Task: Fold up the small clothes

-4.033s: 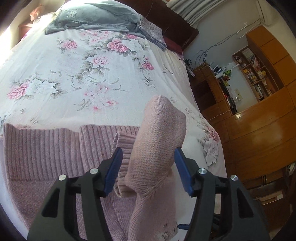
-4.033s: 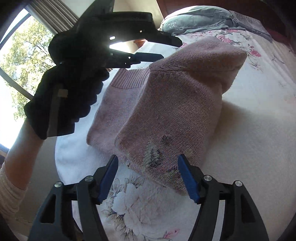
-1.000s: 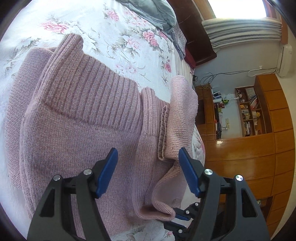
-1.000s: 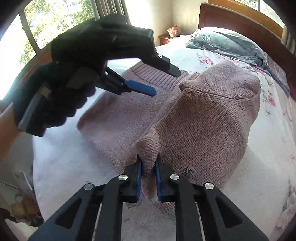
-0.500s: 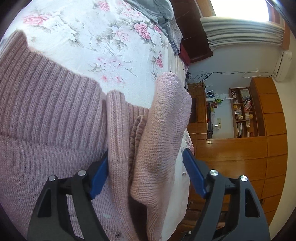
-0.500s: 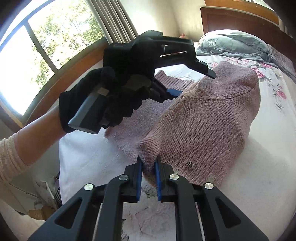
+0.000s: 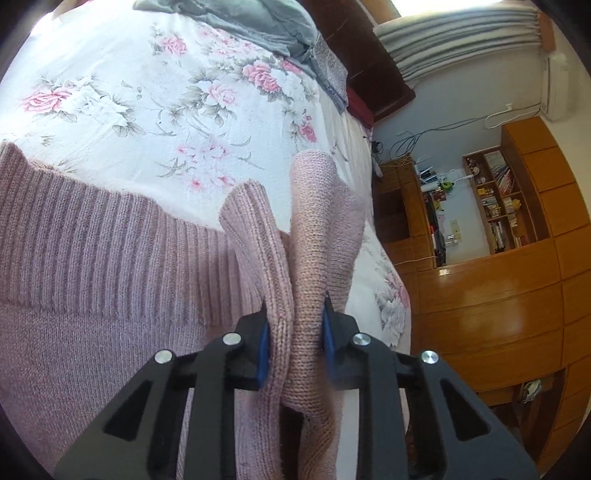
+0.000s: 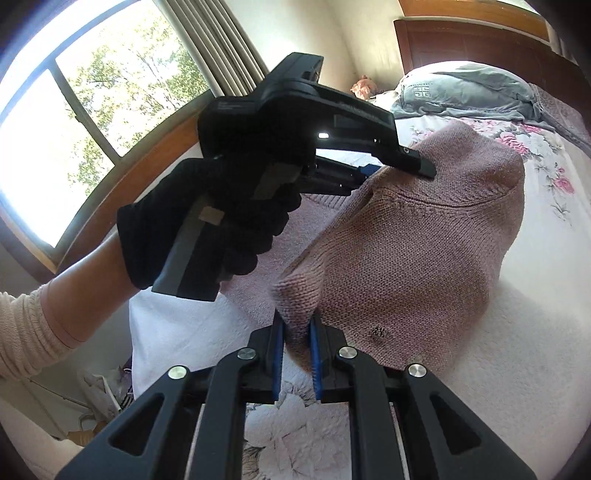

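Observation:
A dusty-pink knitted sweater lies on the flowered bedsheet, its ribbed hem facing the bed's head. My left gripper is shut on a raised fold of the sweater's ribbed edge and sleeve cloth. In the right wrist view the sweater stands up in a hump, and my right gripper is shut on its near corner. The left gripper, held by a black-gloved hand, pinches the sweater's far upper edge.
A grey folded blanket lies at the head of the bed by the dark headboard. Wooden cabinets and bookshelves stand past the bed's right side. A window with curtains is on the other side.
My left gripper has closed on the sweater's ribbed fold, which was loose between open jaws half a second ago. The right gripper keeps its grip on the corner, lifted slightly.

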Action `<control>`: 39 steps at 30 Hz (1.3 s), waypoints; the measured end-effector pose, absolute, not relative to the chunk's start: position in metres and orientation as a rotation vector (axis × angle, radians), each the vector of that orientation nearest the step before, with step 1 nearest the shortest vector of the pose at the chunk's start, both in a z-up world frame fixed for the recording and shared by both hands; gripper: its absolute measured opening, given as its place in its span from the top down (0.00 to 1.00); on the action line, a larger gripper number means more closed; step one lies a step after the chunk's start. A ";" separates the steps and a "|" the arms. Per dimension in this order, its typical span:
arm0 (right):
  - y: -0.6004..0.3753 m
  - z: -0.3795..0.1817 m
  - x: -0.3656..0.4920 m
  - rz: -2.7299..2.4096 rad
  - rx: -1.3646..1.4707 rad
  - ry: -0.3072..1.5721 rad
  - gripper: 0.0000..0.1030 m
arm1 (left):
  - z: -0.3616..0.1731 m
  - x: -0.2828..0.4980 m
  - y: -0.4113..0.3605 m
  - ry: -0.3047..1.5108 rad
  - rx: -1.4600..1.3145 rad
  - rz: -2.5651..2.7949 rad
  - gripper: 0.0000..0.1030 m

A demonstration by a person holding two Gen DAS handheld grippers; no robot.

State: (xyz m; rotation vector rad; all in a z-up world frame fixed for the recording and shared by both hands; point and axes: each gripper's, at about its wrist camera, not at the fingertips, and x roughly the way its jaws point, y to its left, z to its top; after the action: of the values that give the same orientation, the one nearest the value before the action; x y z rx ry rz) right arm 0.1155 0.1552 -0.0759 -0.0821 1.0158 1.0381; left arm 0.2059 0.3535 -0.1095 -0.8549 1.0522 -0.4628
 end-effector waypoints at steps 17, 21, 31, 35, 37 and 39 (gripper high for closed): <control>0.298 -0.102 0.088 1.200 -0.242 1.066 0.88 | -0.122 0.139 0.504 0.965 -0.938 -0.261 0.80; 0.321 -0.135 0.083 1.155 -0.297 1.141 0.88 | -0.163 0.132 0.518 0.998 -0.975 -0.223 0.80; 0.318 -0.136 0.076 1.219 -0.194 1.174 0.55 | -0.147 0.106 0.524 0.972 -0.936 -0.205 0.68; 0.280 -0.104 0.066 1.225 -0.105 1.106 0.52 | -0.115 0.067 0.511 0.986 -0.815 -0.186 0.64; 0.255 -0.092 0.067 1.160 -0.051 1.074 0.49 | -0.107 0.045 0.500 0.997 -0.774 -0.207 0.58; 0.226 -0.085 0.073 1.057 -0.007 1.053 0.47 | -0.107 0.028 0.486 1.042 -0.715 -0.173 0.58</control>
State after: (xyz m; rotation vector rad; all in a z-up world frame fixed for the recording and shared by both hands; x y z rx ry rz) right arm 0.0727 0.2265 -0.0851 -0.0070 1.0525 1.0573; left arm 0.0283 0.4861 -0.1071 -0.7153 1.0420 -0.1728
